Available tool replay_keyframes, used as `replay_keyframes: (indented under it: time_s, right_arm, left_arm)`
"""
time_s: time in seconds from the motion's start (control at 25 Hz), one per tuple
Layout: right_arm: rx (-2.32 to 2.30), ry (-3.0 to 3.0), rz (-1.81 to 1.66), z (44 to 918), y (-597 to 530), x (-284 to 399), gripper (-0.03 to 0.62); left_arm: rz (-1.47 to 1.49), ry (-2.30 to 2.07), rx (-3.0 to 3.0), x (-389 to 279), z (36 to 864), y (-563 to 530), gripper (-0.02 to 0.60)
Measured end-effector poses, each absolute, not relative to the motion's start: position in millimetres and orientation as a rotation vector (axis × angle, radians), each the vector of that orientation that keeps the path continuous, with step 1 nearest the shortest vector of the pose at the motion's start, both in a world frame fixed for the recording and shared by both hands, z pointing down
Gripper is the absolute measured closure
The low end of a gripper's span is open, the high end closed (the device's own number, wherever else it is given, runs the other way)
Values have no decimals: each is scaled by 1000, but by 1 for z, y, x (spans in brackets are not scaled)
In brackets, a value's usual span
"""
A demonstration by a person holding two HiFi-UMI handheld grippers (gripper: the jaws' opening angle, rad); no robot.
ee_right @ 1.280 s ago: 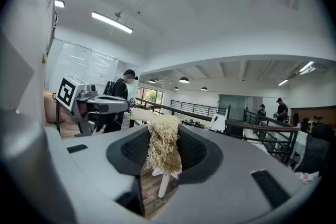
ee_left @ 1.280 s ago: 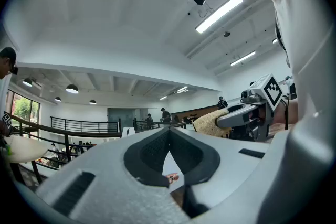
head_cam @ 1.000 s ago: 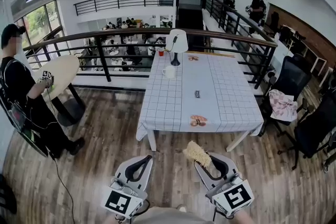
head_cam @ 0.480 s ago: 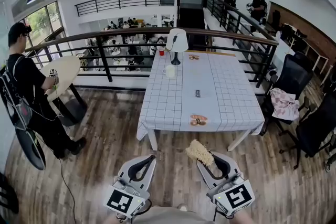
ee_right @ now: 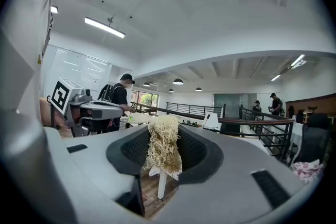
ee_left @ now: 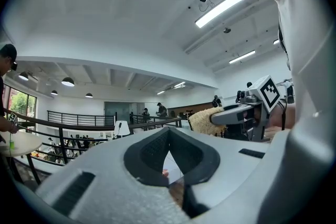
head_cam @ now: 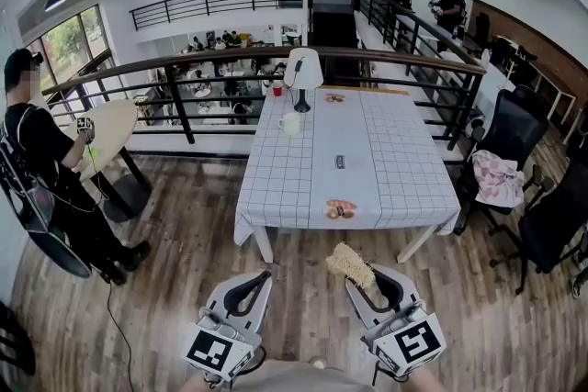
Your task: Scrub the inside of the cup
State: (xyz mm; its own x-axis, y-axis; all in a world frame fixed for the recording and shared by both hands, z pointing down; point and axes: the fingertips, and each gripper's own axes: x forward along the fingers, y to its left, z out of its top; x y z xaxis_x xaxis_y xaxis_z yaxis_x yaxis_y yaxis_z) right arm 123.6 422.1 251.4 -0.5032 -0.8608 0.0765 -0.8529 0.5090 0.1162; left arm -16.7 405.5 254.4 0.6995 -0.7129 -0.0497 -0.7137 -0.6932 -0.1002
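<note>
The checked-cloth table (head_cam: pixel 386 170) stands ahead, and the white cup (head_cam: pixel 290 124) sits on its far end, just beside the base of the lamp (head_cam: pixel 302 73). Both grippers hang over the wooden floor (head_cam: pixel 184 234) off the table's near edge, well apart from the cup. The left gripper (head_cam: pixel 260 277) (ee_left: pixel 169 136) has its fingers pressed together with nothing between them. The right gripper (head_cam: pixel 361 282) (ee_right: pixel 164 139) has its fingers clamped on a straw-coloured fibrous scrubber (head_cam: pixel 349 263) (ee_right: pixel 164 147), whose tuft pokes out past the fingertips toward the table. A person (head_cam: pixel 41 161) stands to the left of the table beside a round tabletop.
</note>
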Motion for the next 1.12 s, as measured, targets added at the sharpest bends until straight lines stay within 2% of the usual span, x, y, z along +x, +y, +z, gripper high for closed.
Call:
replay_keyframes:
  time_s: [0.76,1.12]
  right_arm:
    - [1537,-2651,13,279,426,186,458]
    - [1538,-2668,-20,284,421,186,459]
  left_arm:
    - [53,1255,-2847,25,264,416,569]
    - [0,1274,-2826,33,283,410,569]
